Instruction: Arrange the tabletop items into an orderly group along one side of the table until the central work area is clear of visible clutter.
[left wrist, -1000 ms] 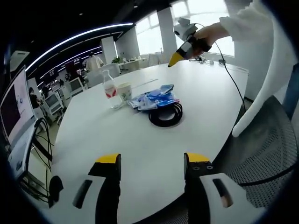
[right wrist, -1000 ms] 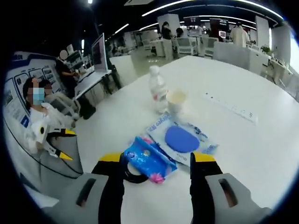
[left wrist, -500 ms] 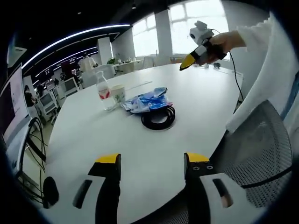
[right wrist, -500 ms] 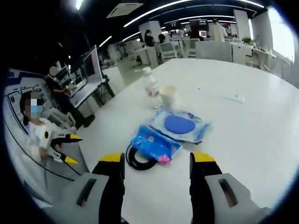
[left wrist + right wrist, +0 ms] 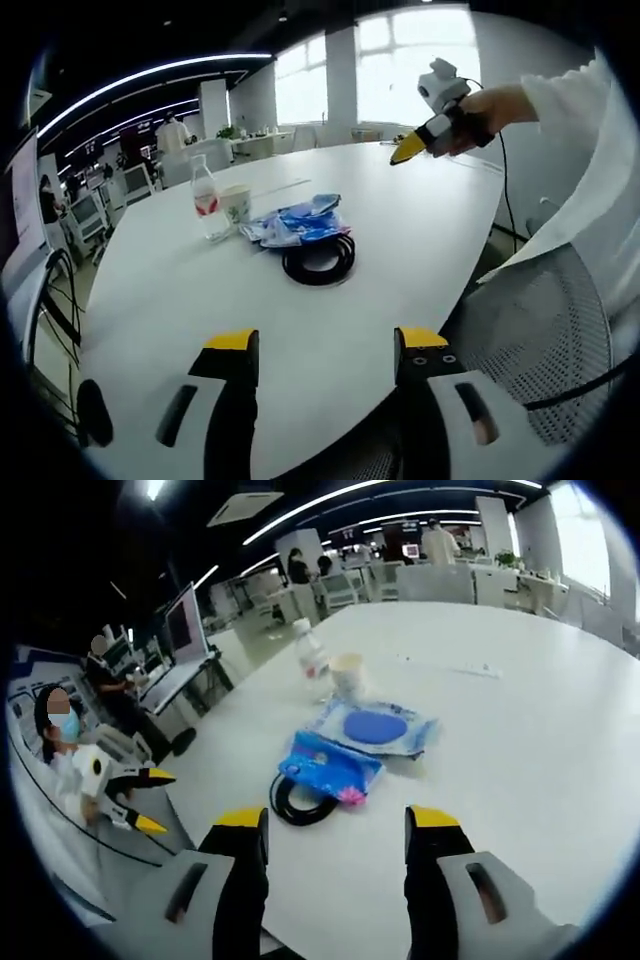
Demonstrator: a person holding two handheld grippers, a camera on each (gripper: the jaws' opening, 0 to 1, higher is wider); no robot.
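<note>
Both tools [image 5: 323,345] [image 5: 338,825] open, empty; bottle [image 5: 205,199] label red, unreadable

The table [image 5: 420,230] had a smooth white top with a soft sheen that caught the window light. The bottle [image 5: 204,203] was clear plastic with a red label, and the cup [image 5: 235,203] beside it looked like matt paper, though it was too small to be sure. The blue packets [image 5: 330,765] were glossy, crinkled film. The black ring [image 5: 318,265] appeared rubbery and dull. The chair back [image 5: 545,325] was grey woven mesh. Both grippers' jaws were matt black plastic with yellow tips.
</note>
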